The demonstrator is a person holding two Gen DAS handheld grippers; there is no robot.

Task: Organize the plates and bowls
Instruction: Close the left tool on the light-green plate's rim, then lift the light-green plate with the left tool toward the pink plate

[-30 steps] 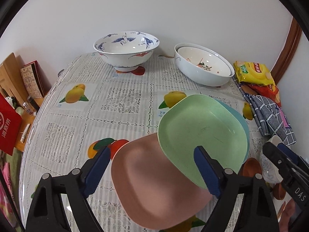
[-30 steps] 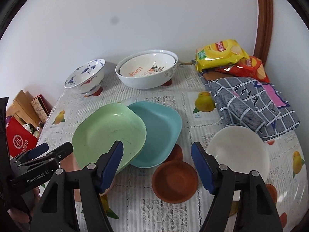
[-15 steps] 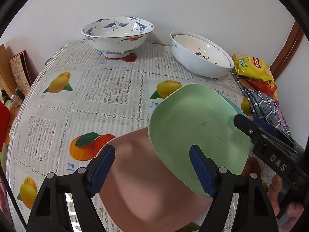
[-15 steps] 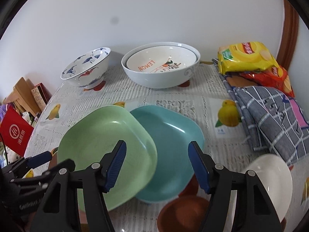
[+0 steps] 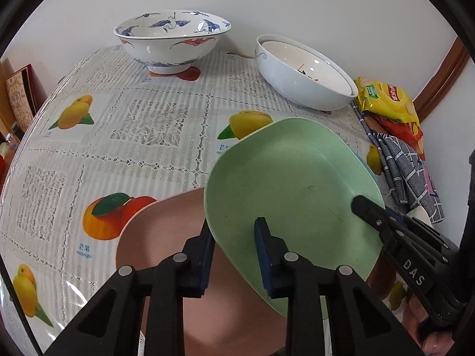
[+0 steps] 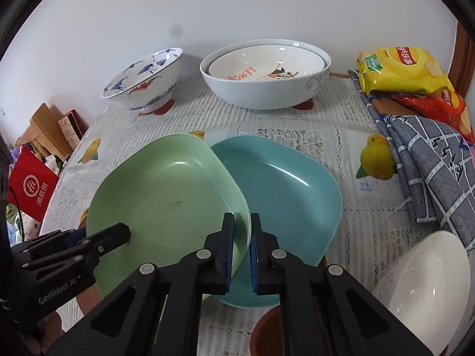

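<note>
A green plate (image 5: 294, 184) (image 6: 169, 195) lies overlapping a pink plate (image 5: 166, 237) on its left and a teal plate (image 6: 282, 195) on its right. My left gripper (image 5: 234, 237) straddles the green plate's near left rim, one finger under, one on top, jaws narrowed onto it. My right gripper (image 6: 242, 228) is shut on the green plate's right rim where it overlaps the teal plate. A blue-and-white bowl (image 5: 172, 41) (image 6: 145, 80) and two nested white bowls (image 5: 302, 74) (image 6: 264, 74) stand at the back.
A small brown dish (image 6: 267, 329) and a white bowl (image 6: 421, 290) sit near the front right. A grey checked cloth (image 6: 424, 154) and snack bags (image 6: 397, 71) lie at the right edge. Boxes and a red bag (image 6: 32, 190) stand off the table's left side.
Both grippers moved forward and closed from wide open onto opposite rims of the green plate.
</note>
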